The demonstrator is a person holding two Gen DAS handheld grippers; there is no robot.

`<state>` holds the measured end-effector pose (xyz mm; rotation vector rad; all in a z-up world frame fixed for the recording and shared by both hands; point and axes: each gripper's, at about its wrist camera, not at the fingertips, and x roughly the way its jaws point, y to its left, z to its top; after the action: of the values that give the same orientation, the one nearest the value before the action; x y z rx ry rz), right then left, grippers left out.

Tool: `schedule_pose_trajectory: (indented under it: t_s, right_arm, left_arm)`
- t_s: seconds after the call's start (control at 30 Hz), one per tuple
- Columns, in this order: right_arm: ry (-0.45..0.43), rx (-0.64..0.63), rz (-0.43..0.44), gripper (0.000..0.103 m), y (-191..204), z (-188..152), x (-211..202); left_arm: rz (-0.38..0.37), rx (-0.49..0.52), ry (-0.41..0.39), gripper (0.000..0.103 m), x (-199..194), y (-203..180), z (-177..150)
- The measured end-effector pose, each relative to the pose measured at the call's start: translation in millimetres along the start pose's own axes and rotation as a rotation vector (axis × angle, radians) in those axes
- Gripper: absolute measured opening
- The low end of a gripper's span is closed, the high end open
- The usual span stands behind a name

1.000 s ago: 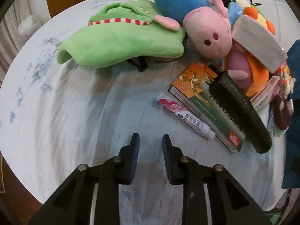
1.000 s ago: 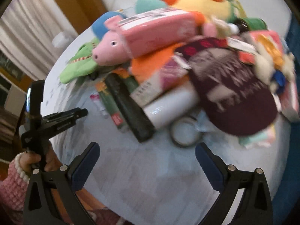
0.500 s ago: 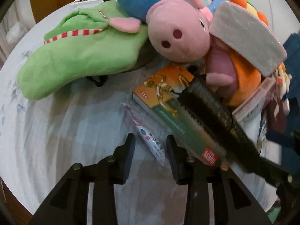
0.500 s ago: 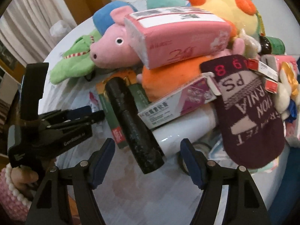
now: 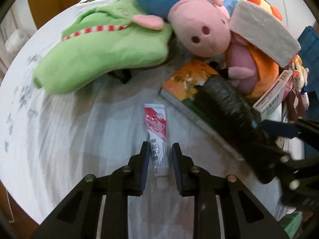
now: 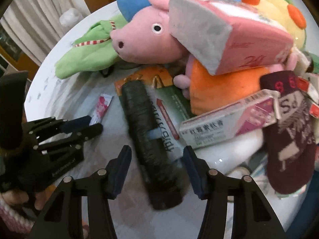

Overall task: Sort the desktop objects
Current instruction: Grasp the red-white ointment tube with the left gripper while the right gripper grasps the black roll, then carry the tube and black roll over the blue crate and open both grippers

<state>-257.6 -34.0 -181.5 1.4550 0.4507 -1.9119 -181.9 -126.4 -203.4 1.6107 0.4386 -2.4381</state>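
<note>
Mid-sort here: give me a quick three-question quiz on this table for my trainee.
1. True or false: the black cylinder lies on the green-and-orange box.
2. What sits inside the left gripper? A sock, B small tube, C bottle.
3. Which plush does the pink pack rest on?
Key: 1 true; 2 B; 3 the pink pig.

A home: plush toys (image 6: 147, 37) heaped on a round table (image 5: 59, 139).
</note>
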Motion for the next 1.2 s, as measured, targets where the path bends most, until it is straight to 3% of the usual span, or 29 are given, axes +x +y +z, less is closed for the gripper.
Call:
schedule_pose_trajectory:
  t_s: [0.03,0.13,0.2,0.5,0.6,0.67,1.2]
  right_arm:
    - [0.006,0.005,0.013,0.055,0,1,4]
    - [0.014,0.008,0.034,0.037,3,-1,9]
    - [-0.001,0.0,0.024,0.034,6,-2,6]
    - [-0.104,0.007,0.095,0.031,7,-11,-50]
    - [-0.164,0.008,0.089,0.028,2,-13,-78]
    - [-0.207,0.015,0.081,0.028,3,-15,-95]
    - [-0.432,0.167,-0.05,0.027,-65,-64,-208]
  left_arm:
    - [0.01,0.006,0.002,0.017,0,-4,1]
    - [0.018,0.005,0.004,0.017,-7,-11,1]
    - [0.03,0.018,-0.023,0.017,-21,-18,-2]
    - [0.042,0.067,-0.177,0.017,-104,-58,-2]
    - [0.036,0.094,-0.218,0.017,-107,-25,11]
    - [0.024,0.114,-0.243,0.017,-112,-29,12]
    - [-0.08,0.305,-0.377,0.017,-143,-125,31]
